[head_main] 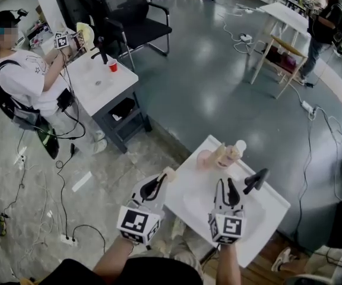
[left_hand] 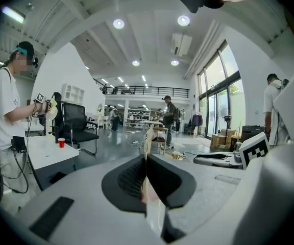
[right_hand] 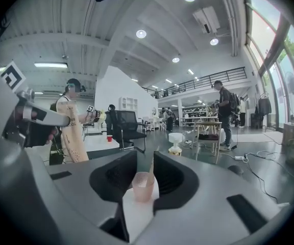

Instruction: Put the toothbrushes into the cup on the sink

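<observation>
Left gripper point(head_main: 161, 180): jaws are found clenched on a toothbrush point(head_main: 168, 173); in the left gripper view the pale handle point(left_hand: 148, 137) is seen pinched between the two pads, one end projecting past the tips and the other running back beneath them; which end carries the bristles cannot be told.

Right gripper point(head_main: 228, 186): jaws stand apart and nothing is pressed by the pads; it is held above the sink point(head_main: 266, 214), short of the cup point(head_main: 205, 158).

Cup: a pink, translucent tumbler is noted upright at the far edge of the sink, just beside a bottle point(head_main: 233, 153); in the right gripper view it is framed between the parted jaws point(right_hand: 143, 186) but lies well beyond them; a thin stick point(right_hand: 150, 166) is seen leaning inside it, judged to be a toothbrush already deposited. A black faucet point(head_main: 255, 181) stands to the right of the basin.

Handling assessment: the toothbrush is judged light, stiff and slender; its smooth handle is likely to pivot or slip in a narrow pinch, so a hold across the middle of the handle is advised, with enough length left free to enter the cup. The cup is judged thin-walled and light, easily tipped by a sideways knock; the brush is best lowered from above and released only once its end is inside the rim. One toothbrush is judged outstanding.
</observation>
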### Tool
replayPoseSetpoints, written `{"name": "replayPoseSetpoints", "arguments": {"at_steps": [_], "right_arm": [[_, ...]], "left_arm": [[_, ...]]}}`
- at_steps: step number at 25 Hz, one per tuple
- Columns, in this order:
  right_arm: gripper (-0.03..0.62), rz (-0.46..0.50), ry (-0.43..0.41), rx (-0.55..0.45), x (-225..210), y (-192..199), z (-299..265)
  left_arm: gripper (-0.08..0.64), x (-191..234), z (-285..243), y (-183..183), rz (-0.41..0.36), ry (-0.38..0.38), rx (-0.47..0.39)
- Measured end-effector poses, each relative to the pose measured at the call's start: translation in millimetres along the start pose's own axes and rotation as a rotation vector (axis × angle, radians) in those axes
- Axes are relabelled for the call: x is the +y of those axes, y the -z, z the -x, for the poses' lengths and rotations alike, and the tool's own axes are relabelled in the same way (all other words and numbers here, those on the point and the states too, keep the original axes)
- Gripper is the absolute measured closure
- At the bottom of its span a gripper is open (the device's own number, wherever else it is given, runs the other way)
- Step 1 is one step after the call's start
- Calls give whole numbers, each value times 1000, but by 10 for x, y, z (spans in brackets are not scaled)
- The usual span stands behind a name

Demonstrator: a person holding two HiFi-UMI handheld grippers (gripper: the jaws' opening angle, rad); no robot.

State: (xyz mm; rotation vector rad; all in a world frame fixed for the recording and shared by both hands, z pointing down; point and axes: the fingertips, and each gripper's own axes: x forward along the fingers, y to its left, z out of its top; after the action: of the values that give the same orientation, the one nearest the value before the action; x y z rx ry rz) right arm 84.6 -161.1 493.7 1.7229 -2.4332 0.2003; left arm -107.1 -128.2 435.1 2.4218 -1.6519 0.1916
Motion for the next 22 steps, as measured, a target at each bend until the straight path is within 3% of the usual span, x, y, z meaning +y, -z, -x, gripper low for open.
{"name": "replayPoseSetpoints", "arguments": {"at_steps": [11,22], "right_arm": [[549,25,81,-64,164,-359,843],[592,39,104,-81,332,-259,1404]], "left_arm": [[554,-388,504,-186,-24,83,-56],[554,-606,881,-215,-38,135,-76]]}}
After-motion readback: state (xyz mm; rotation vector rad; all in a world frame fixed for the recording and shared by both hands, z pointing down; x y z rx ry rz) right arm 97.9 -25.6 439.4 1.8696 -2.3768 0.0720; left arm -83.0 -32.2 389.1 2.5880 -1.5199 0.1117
